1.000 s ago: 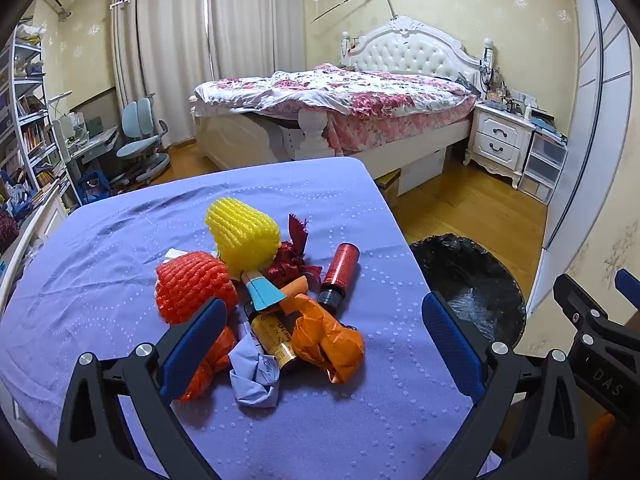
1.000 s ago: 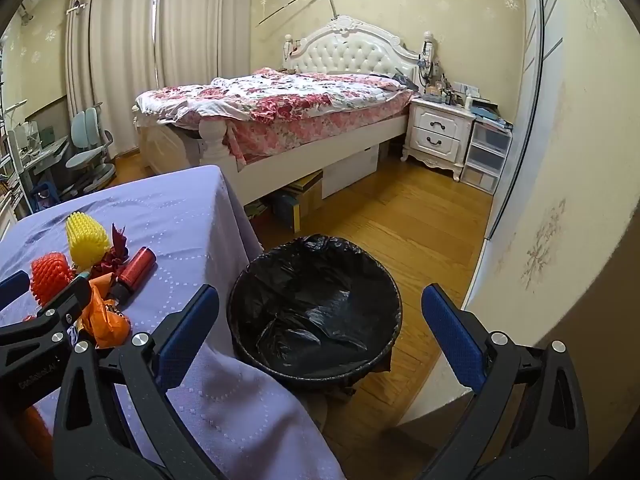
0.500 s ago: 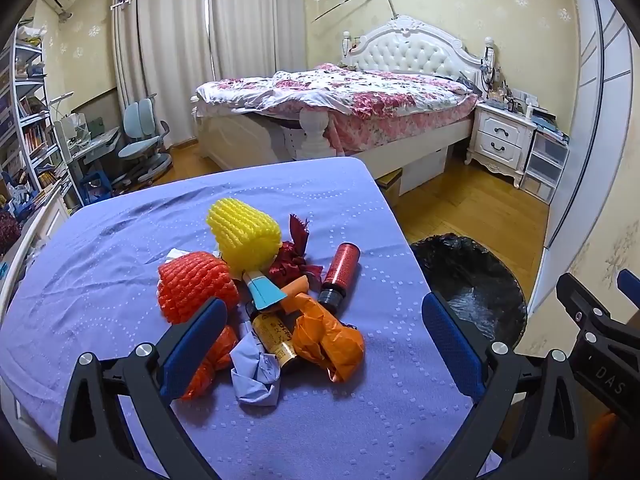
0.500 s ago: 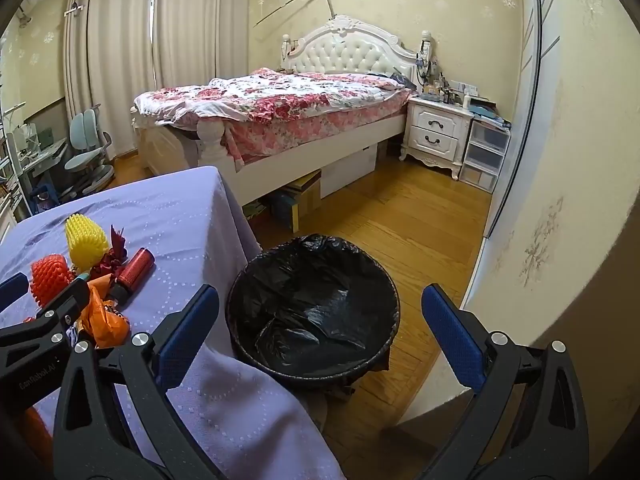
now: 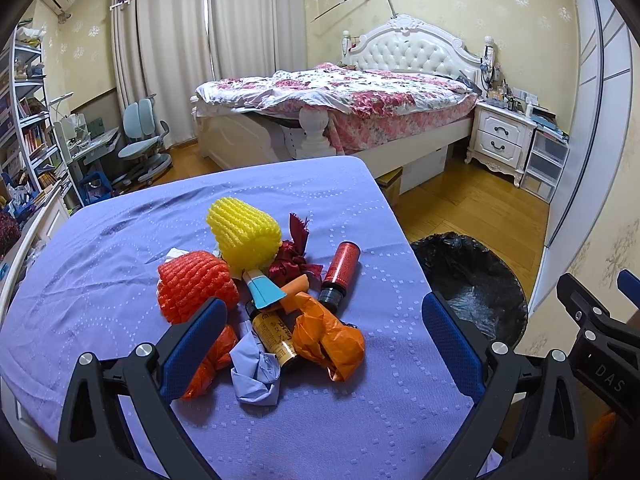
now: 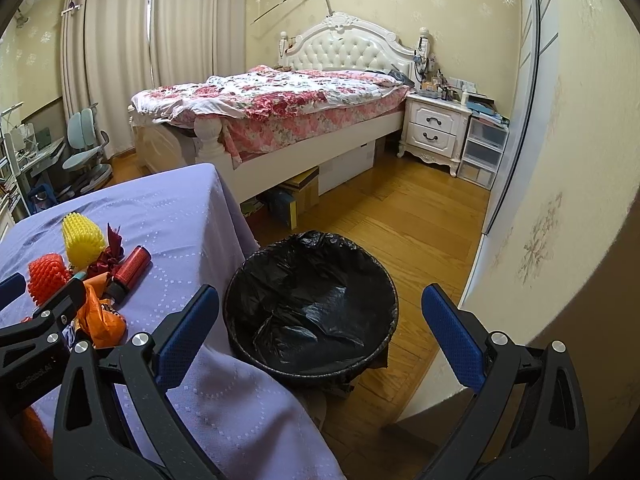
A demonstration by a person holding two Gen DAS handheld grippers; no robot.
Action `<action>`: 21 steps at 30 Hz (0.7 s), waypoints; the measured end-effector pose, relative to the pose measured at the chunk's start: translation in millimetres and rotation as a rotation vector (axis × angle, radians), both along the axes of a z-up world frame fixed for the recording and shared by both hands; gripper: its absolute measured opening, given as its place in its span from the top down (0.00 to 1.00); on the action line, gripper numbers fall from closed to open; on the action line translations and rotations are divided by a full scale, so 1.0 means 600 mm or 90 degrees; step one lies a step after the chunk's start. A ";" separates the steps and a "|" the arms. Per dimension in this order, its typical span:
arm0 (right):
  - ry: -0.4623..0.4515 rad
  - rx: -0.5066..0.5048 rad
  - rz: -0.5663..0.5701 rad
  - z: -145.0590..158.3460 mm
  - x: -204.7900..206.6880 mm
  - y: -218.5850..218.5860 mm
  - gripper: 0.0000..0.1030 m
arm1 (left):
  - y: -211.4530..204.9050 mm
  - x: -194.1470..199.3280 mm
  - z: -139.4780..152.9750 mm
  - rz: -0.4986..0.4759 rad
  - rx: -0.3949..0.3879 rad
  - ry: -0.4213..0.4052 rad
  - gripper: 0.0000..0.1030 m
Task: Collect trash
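A pile of trash lies on the purple tablecloth (image 5: pixel 120 256): a yellow foam net (image 5: pixel 244 232), an orange-red foam net (image 5: pixel 194 284), a red cylinder bottle (image 5: pixel 340 272), a crumpled orange wrapper (image 5: pixel 328 336), a brown bottle (image 5: pixel 274 334) and a crumpled lilac paper (image 5: pixel 256 372). My left gripper (image 5: pixel 320 344) is open, its blue pads either side of the pile's near edge, holding nothing. My right gripper (image 6: pixel 320 332) is open above the black-lined trash bin (image 6: pixel 310 304) on the floor right of the table. The pile also shows at the left, the yellow foam net (image 6: pixel 82 238) among it.
A bed (image 5: pixel 340 100) stands behind the table, a white nightstand (image 5: pixel 502 136) to its right. A desk chair (image 5: pixel 140 140) and shelves (image 5: pixel 24 120) are at the far left. Wooden floor (image 6: pixel 400 216) surrounds the bin; a wall (image 6: pixel 568 160) is close on the right.
Both views have shifted only very slightly; the grippers stay open and the trash has not moved.
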State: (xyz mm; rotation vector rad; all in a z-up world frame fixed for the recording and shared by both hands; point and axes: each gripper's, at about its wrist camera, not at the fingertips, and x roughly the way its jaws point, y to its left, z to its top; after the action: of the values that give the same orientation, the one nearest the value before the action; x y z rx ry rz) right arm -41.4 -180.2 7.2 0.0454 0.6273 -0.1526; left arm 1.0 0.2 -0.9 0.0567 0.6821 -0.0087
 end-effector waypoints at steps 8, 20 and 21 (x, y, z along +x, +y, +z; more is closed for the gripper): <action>0.004 0.000 -0.003 -0.002 0.001 -0.001 0.04 | -0.001 0.000 0.000 0.000 0.001 0.000 0.05; 0.004 0.000 -0.003 -0.003 0.002 -0.001 0.04 | -0.002 0.000 0.000 0.000 0.001 0.000 0.05; 0.005 0.000 -0.003 -0.003 0.001 -0.002 0.04 | -0.002 0.000 0.000 0.000 0.001 0.001 0.05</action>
State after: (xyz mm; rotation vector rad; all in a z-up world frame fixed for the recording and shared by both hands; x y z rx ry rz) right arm -40.5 -181.5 5.4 0.0459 0.6347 -0.1568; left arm 1.0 -1.1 -1.0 0.0583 0.6831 -0.0086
